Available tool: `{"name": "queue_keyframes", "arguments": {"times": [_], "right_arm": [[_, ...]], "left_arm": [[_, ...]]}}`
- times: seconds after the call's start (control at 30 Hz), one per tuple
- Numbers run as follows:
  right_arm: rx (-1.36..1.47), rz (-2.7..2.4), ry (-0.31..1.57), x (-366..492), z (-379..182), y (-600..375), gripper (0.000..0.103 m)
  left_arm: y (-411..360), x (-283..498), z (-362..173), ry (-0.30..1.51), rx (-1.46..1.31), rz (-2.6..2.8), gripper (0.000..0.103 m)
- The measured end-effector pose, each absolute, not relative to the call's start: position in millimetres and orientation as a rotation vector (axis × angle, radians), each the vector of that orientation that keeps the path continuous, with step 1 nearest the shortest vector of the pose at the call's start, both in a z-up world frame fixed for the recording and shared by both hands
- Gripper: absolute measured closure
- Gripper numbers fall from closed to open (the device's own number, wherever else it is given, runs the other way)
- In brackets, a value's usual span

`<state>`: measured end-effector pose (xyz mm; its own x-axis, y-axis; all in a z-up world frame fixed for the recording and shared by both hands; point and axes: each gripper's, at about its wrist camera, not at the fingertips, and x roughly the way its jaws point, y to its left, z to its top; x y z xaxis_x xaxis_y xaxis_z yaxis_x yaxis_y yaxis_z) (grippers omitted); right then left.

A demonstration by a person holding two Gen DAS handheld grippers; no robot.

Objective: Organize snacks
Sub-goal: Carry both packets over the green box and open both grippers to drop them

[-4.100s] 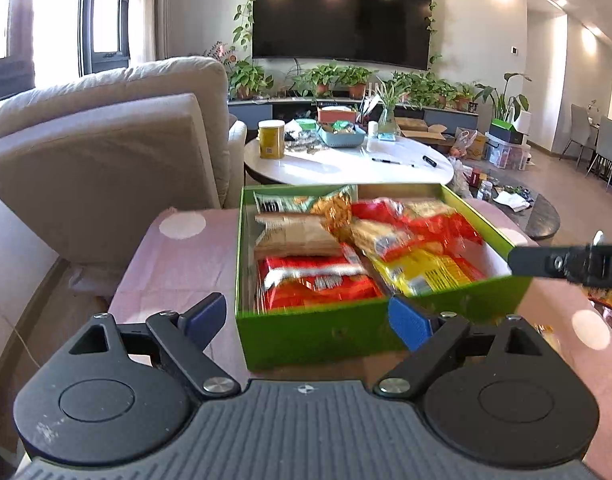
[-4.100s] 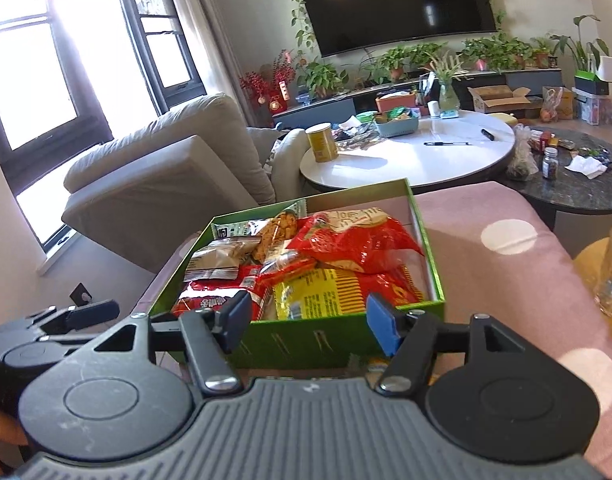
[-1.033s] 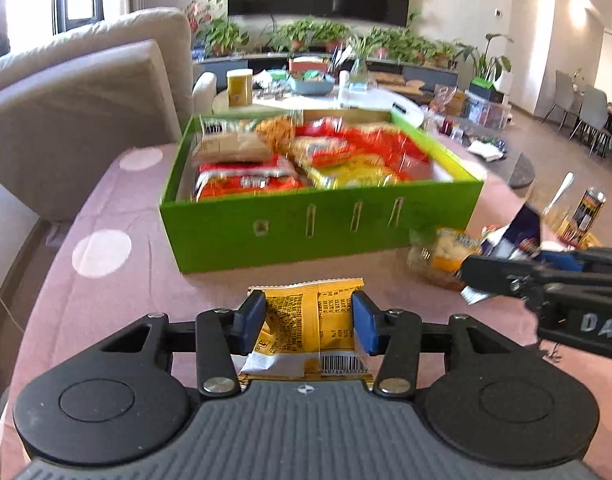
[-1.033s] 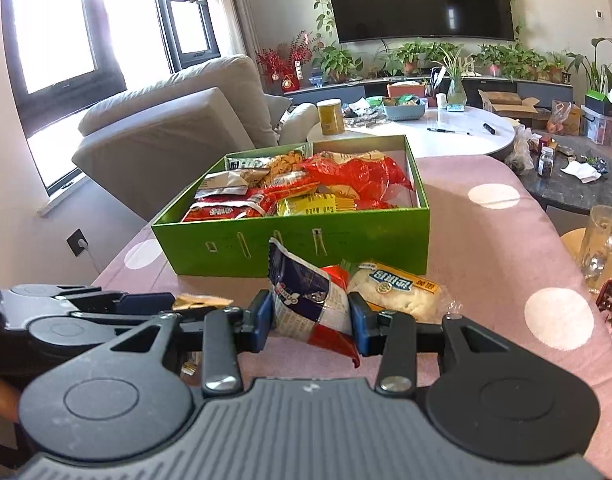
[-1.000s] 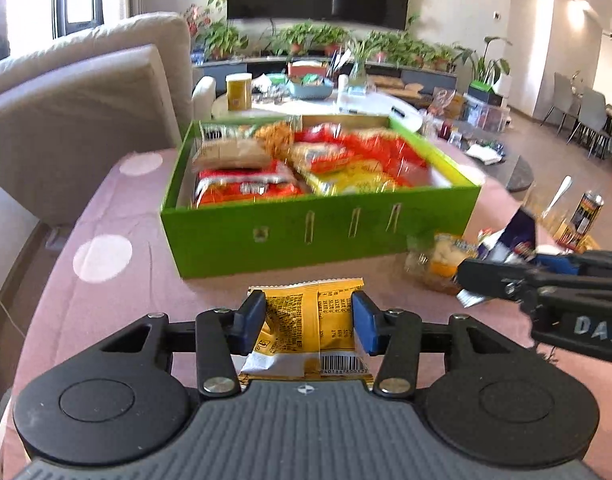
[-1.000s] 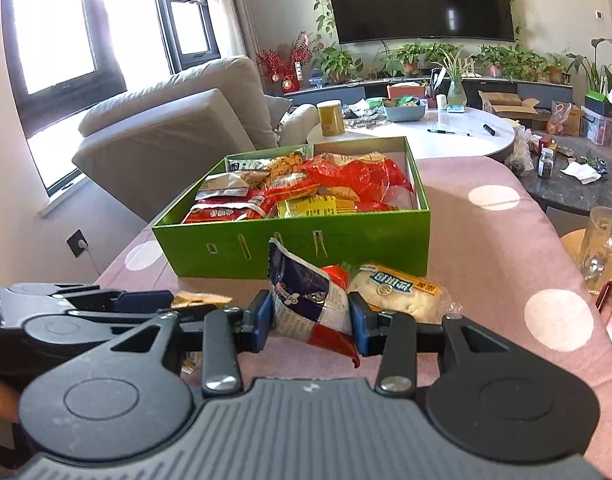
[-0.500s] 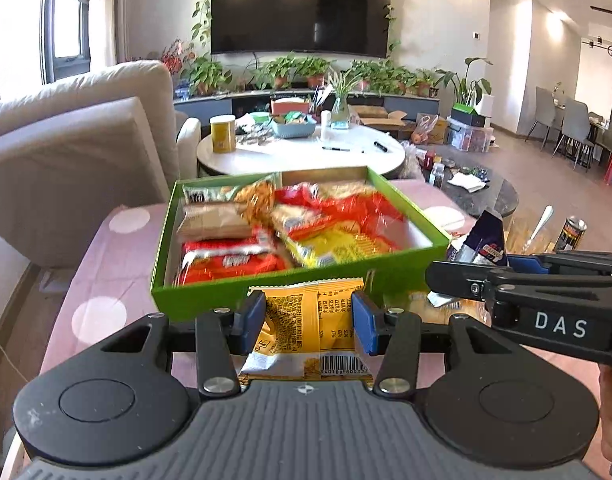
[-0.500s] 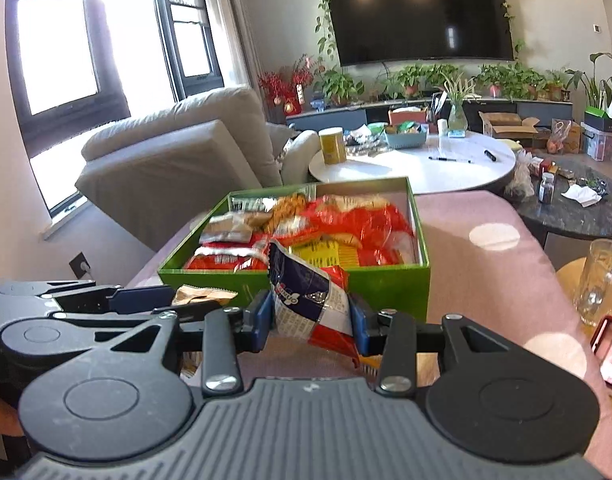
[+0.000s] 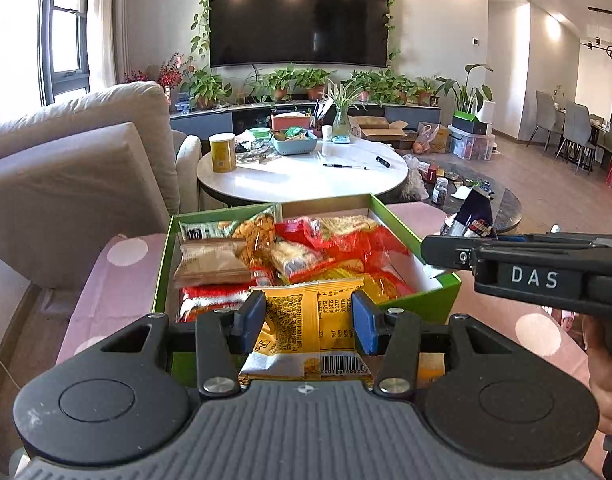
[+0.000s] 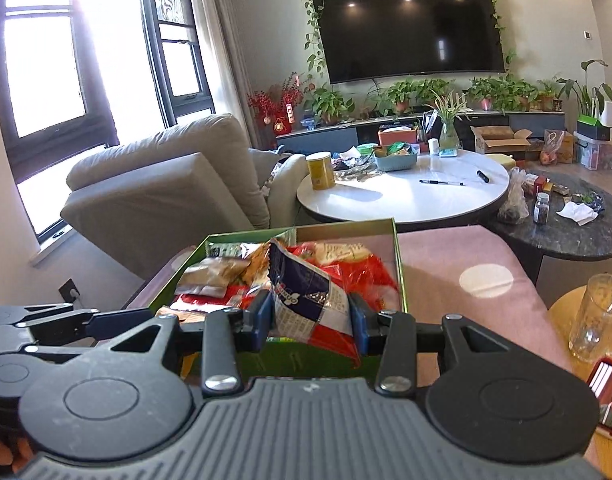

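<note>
Ahead of my left gripper [image 9: 308, 319] the green cardboard box [image 9: 434, 286] is already heaped with packets, so whatever I drop could slide off the pile or catch the near rim and land back on the pink dotted desk [image 9: 117, 280]. My left fingers [image 9: 249, 320] are narrowed on a yellow crinkled snack packet [image 9: 306, 328], held above the box's near edge. My right gripper [image 10: 310, 322] clamps a navy, white and red foil pouch [image 10: 306, 300] upright over the same box.

Place: a home living room is being shown
Signs: a TV [image 9: 298, 15], sofa [image 10: 165, 184], plants [image 9: 289, 84] and round table [image 9: 301, 180] are being seen
</note>
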<state>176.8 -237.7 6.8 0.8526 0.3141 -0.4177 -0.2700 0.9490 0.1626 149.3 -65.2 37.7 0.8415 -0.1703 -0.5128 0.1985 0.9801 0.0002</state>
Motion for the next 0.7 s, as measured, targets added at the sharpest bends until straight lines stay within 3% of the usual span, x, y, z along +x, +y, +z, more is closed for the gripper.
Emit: {"name": "queue_keyframes", "arguments": {"times": [0.7], "right_arm": [[0.112,0.276,0.528,226,-8,-247,0.040]], "left_arm": [[-74,202,40,0.539,0.058,-0.188,0.059]]}}
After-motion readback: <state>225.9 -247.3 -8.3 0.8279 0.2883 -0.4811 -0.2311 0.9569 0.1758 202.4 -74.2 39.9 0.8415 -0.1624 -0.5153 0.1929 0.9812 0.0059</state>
